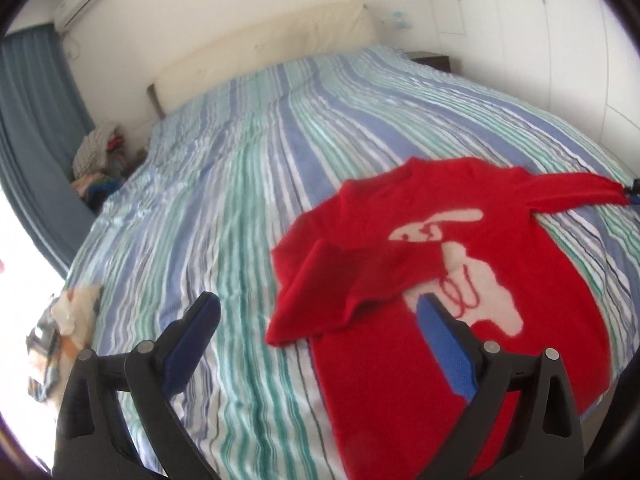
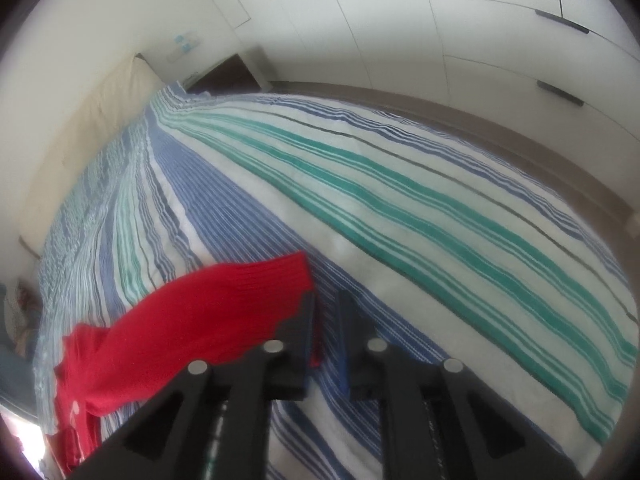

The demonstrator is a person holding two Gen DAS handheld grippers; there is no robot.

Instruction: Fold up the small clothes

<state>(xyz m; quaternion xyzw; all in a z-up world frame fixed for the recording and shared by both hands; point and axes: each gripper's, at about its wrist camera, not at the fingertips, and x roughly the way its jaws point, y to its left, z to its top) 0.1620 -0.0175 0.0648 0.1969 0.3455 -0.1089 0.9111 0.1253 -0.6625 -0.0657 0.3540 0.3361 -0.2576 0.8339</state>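
Observation:
A red sweater (image 1: 440, 264) with a white figure on its front lies flat on the striped bed. Its left sleeve (image 1: 320, 276) is folded over the body. Its other sleeve (image 1: 568, 190) stretches right to my right gripper's blue tip (image 1: 634, 196). My left gripper (image 1: 320, 316) hovers above the sweater's near left part, jaws wide open and empty. In the right wrist view, the red sleeve cuff (image 2: 240, 300) drapes over the outside of the left finger. My right gripper (image 2: 326, 312) shows a narrow gap with a red sliver inside it, and striped sheet shows through beside that.
The striped bedcover (image 1: 240, 200) spreads left and far from the sweater. A cream headboard (image 1: 260, 52) and a dark nightstand (image 1: 430, 60) stand at the far end. A clothes pile (image 1: 98, 148) sits beside the bed on the left. White wardrobe doors (image 2: 480, 40) line the right.

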